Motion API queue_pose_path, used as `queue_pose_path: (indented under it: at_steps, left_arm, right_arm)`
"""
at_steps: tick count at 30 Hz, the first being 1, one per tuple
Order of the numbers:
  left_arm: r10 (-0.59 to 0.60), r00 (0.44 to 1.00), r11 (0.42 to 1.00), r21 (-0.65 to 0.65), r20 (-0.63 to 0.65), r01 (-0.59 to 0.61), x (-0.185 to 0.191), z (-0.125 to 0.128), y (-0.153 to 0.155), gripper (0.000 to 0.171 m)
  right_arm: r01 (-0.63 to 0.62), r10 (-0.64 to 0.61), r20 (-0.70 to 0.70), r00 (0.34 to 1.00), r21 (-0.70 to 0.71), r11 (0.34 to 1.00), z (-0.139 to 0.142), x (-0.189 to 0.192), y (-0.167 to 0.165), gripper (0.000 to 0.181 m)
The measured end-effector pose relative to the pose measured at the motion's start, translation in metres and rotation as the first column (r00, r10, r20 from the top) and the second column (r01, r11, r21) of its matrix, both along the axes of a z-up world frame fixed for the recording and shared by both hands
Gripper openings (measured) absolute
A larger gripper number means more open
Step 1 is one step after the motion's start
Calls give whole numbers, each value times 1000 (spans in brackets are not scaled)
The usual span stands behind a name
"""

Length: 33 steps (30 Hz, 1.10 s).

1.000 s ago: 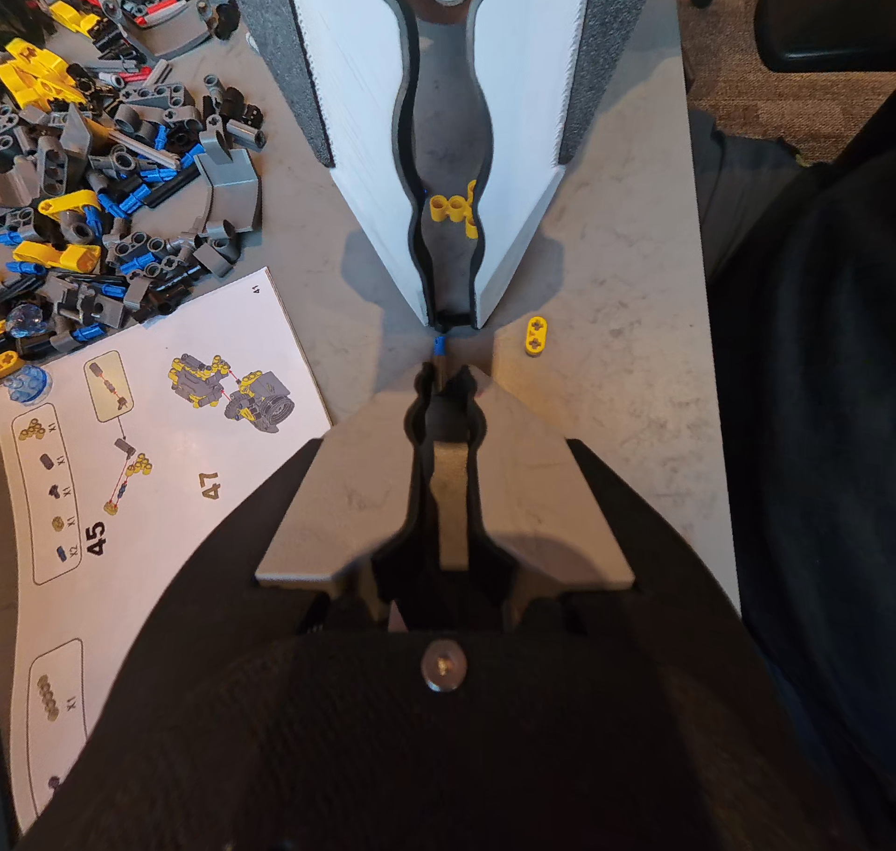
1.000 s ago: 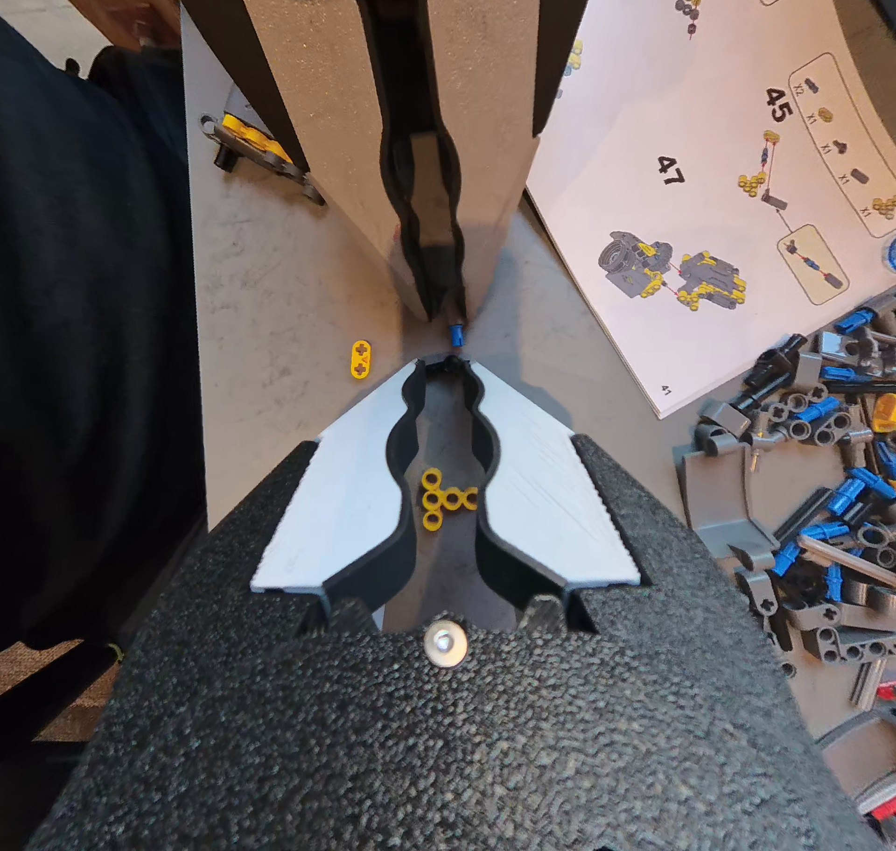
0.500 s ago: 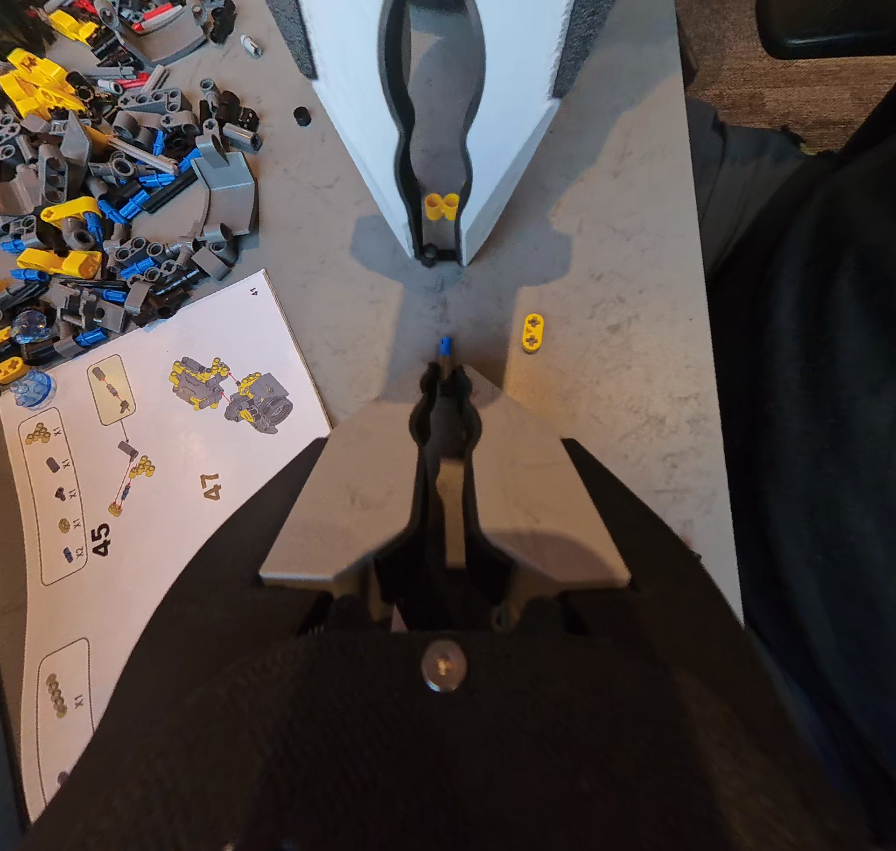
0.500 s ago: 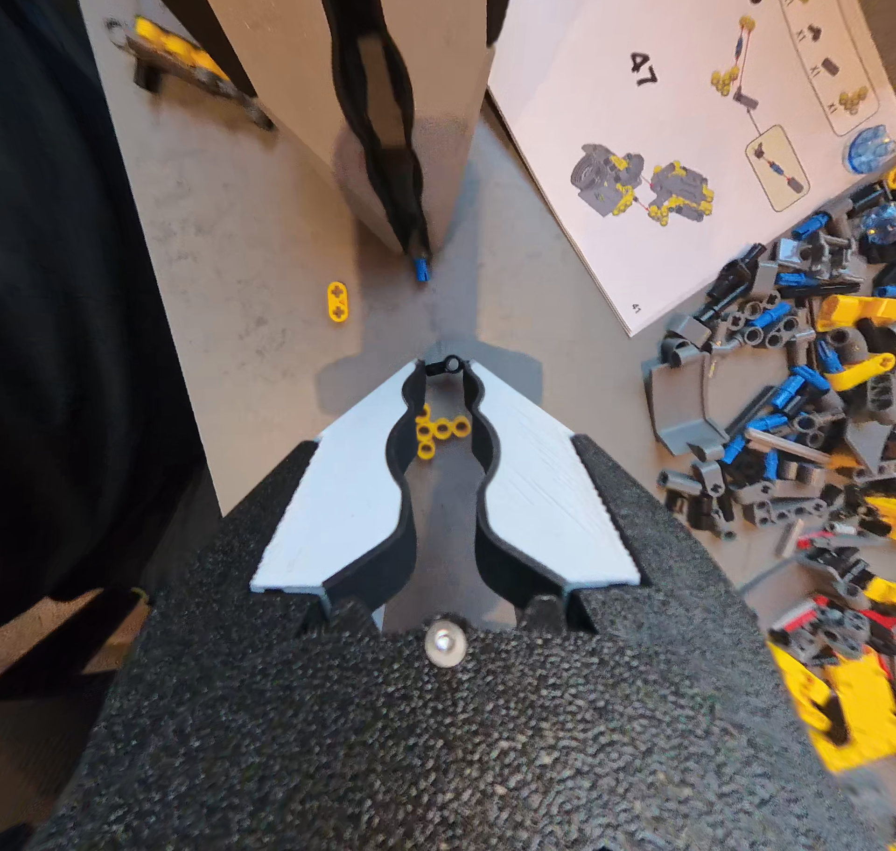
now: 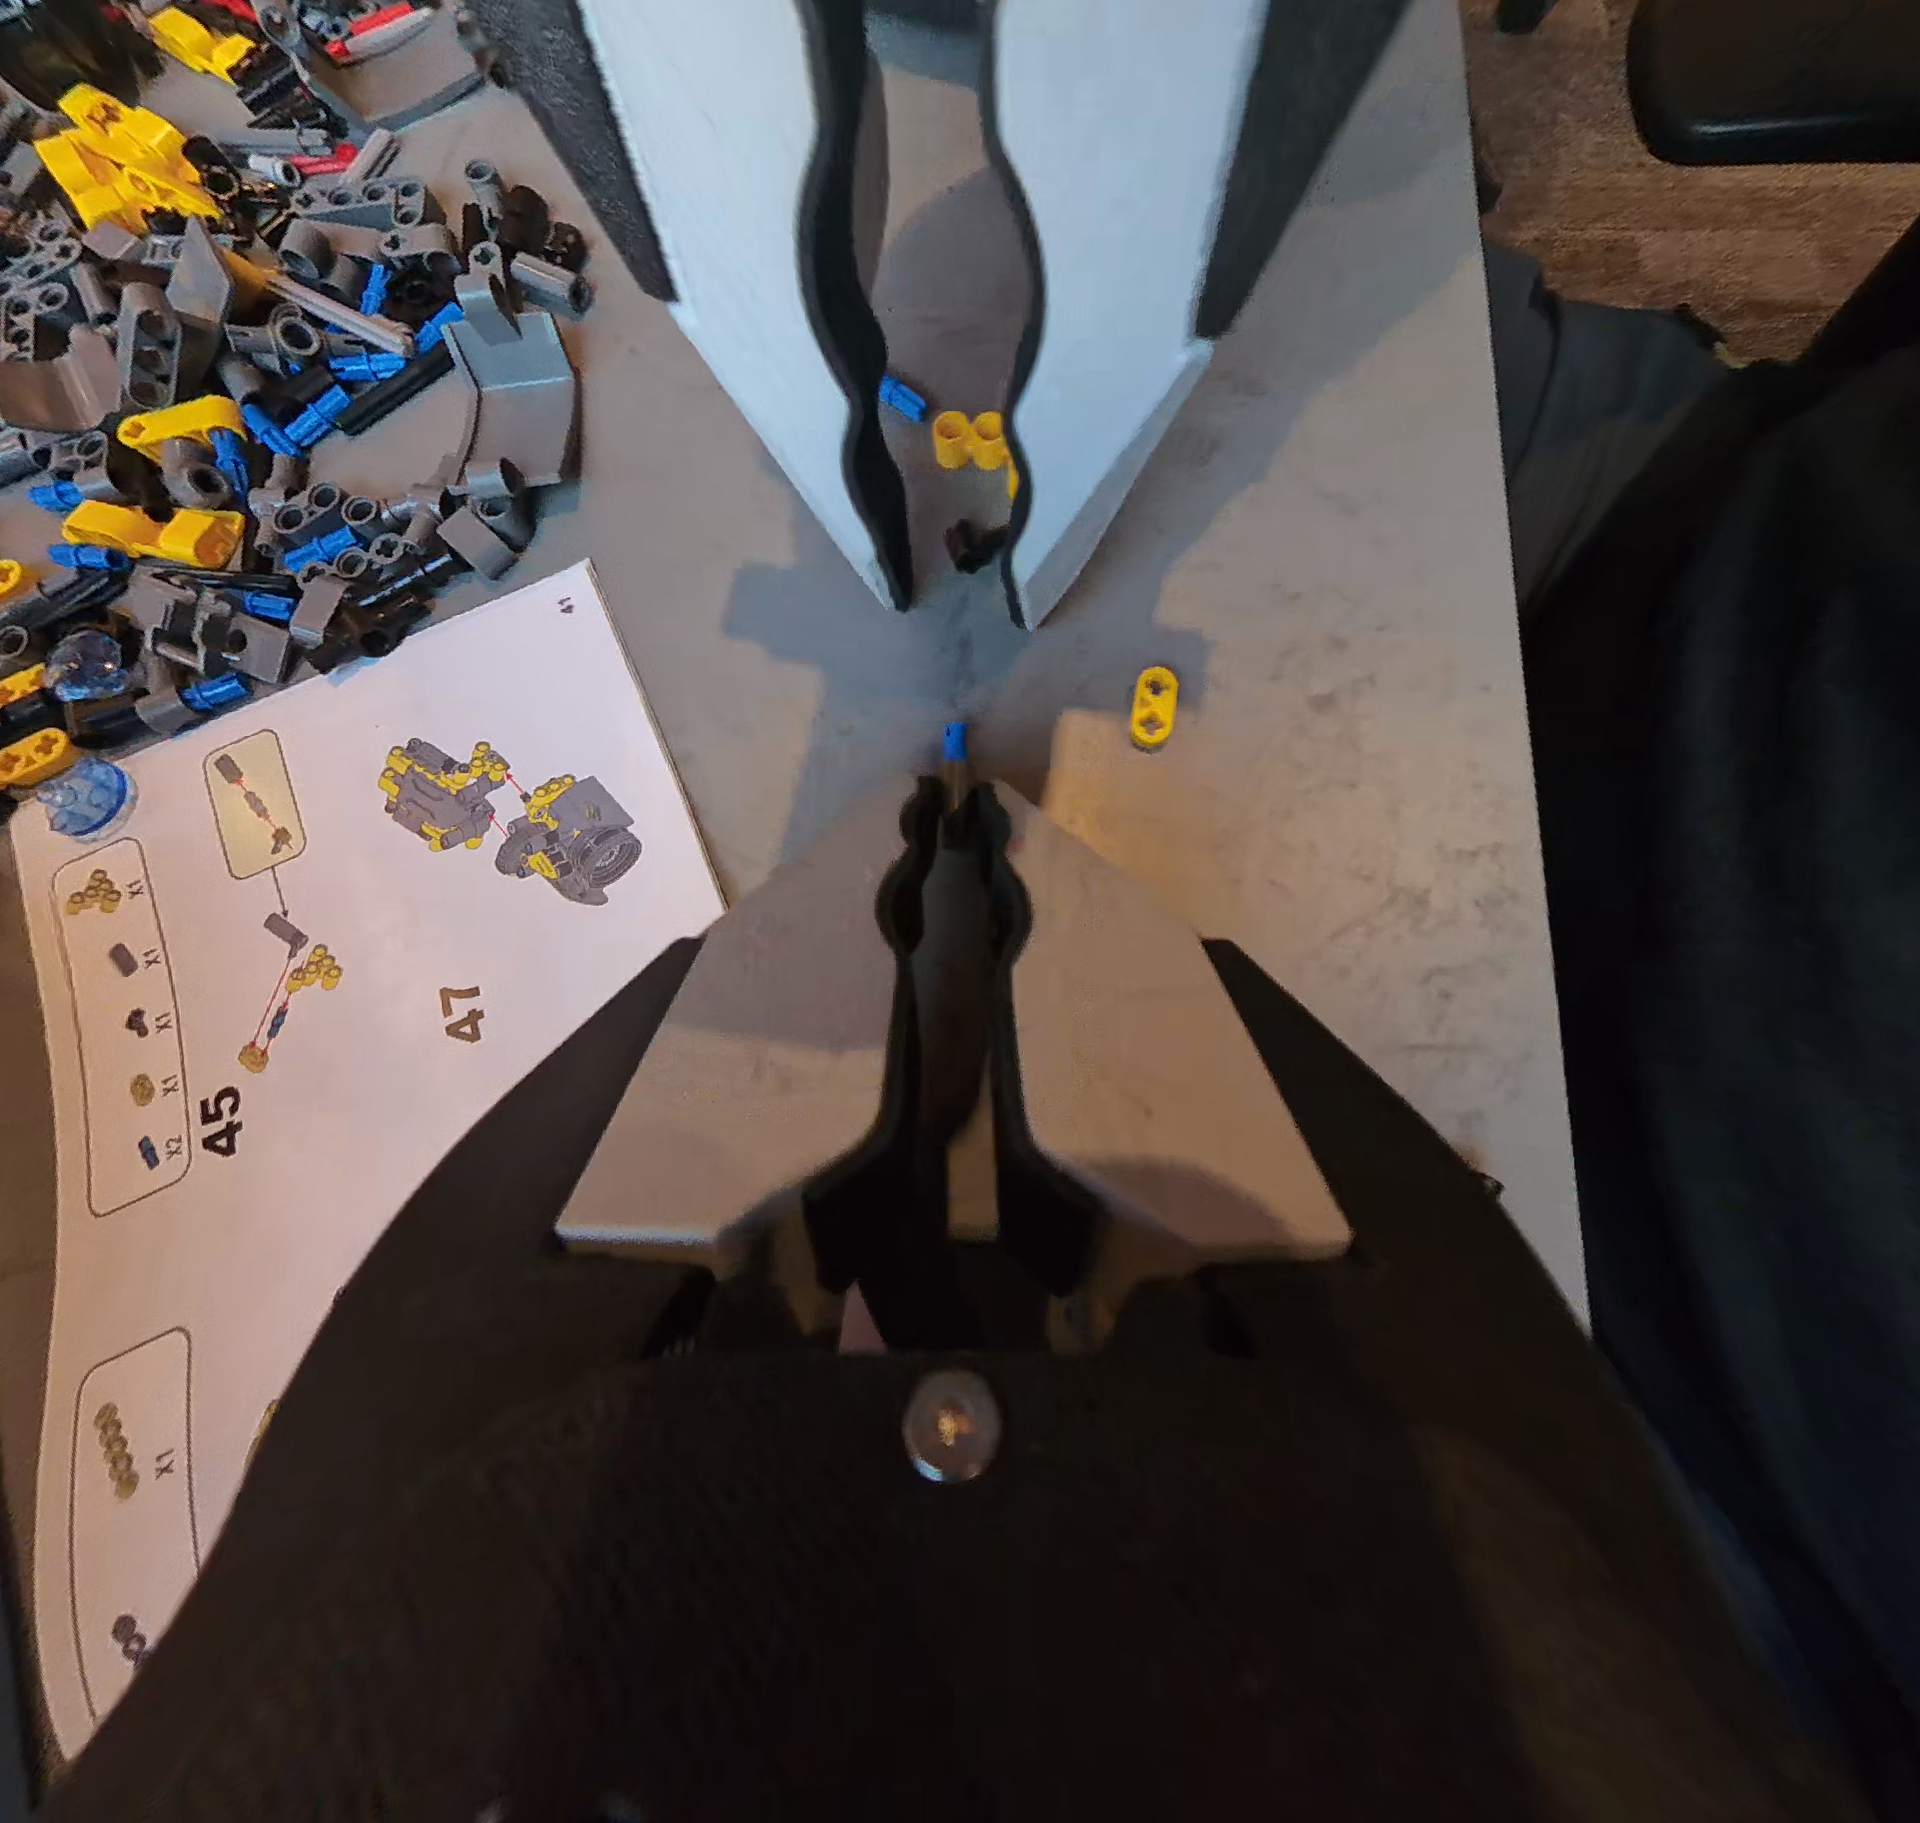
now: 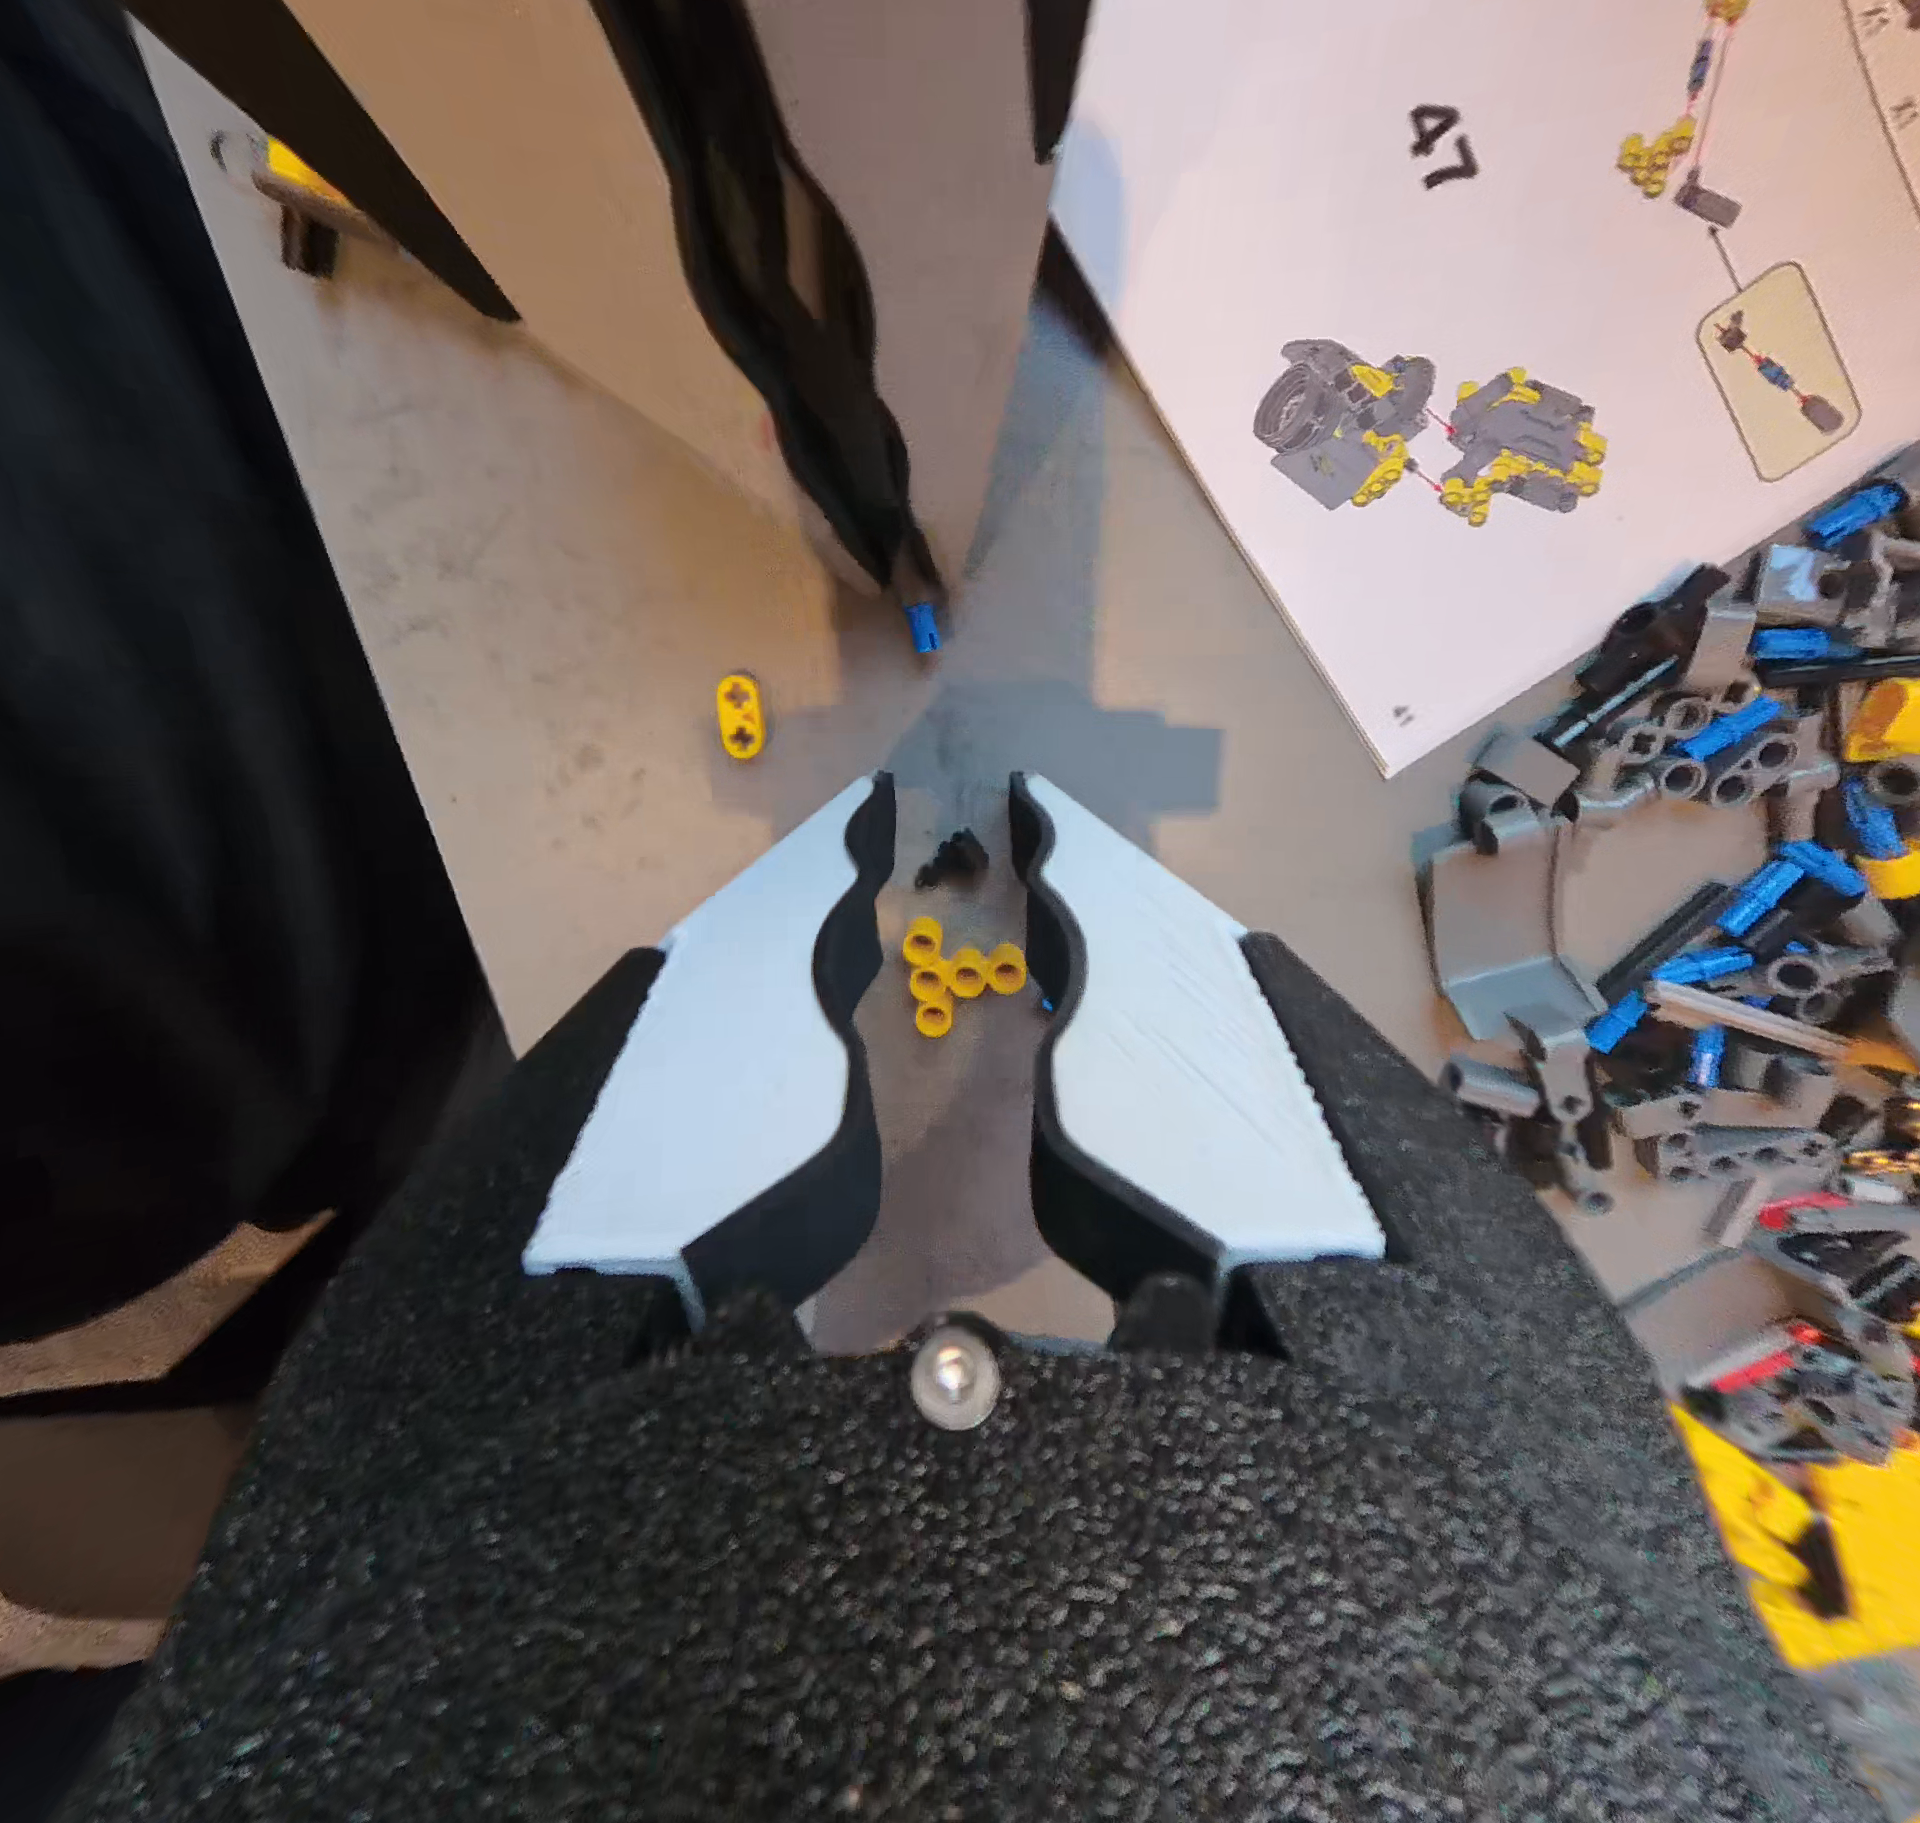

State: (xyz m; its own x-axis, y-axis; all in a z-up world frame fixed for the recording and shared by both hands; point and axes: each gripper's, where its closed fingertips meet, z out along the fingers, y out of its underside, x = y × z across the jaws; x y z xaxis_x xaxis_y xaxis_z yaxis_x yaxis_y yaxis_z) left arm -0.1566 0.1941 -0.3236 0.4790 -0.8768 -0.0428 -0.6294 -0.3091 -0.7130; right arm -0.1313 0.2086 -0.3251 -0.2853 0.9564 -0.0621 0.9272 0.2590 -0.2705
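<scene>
My left gripper (image 5: 954, 799), with grey fingers, is shut on a blue pin (image 5: 954, 740) joined to a dark part; the blue tip sticks out past the fingertips. In the right wrist view it (image 6: 914, 576) comes in from the top with the pin (image 6: 922, 625). My right gripper (image 6: 951, 786), with white fingers, is open and faces it a short way off. A small black piece (image 6: 951, 859) and a yellow T-shaped piece (image 6: 961, 978) lie on the table between its fingers. In the left wrist view the right gripper (image 5: 961, 610) shows these pieces (image 5: 971, 542) (image 5: 971, 438) and a second blue pin (image 5: 902, 393).
A small yellow two-hole beam (image 5: 1153, 705) (image 6: 741, 715) lies near the table edge (image 5: 1507, 734). An open instruction booklet (image 5: 395, 942) (image 6: 1455, 215) and a pile of grey, blue and yellow parts (image 5: 260, 371) (image 6: 1714, 942) lie on the other side. A person's dark clothing (image 5: 1766, 942) is beside the table.
The two grippers were tip to tip. My right gripper pulled back while shut on the small black piece, then opened, and the piece now lies on the table. My left gripper kept hold.
</scene>
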Motion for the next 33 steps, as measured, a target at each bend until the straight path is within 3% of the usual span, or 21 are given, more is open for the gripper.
queue_pose_path:
  at_steps: [9, 22, 33]
  left_arm:
    - [-5, 1000, 1000, 10, -16, 5, 1, -1, 0, 3]
    - [-19, 1000, 1000, 7, -14, 19, 3, -1, -1, 3]
    - [-21, 1000, 1000, 13, -18, 21, 3, -1, -1, 4]
  right_arm:
    - [80, -86, -106, 991, -59, 995, 12, 19, 13, 18]
    - [-7, -22, -174, 984, -166, 986, -2, 15, 8, 9]
    - [1, -41, -182, 983, -216, 976, -1, 7, 1, 6]
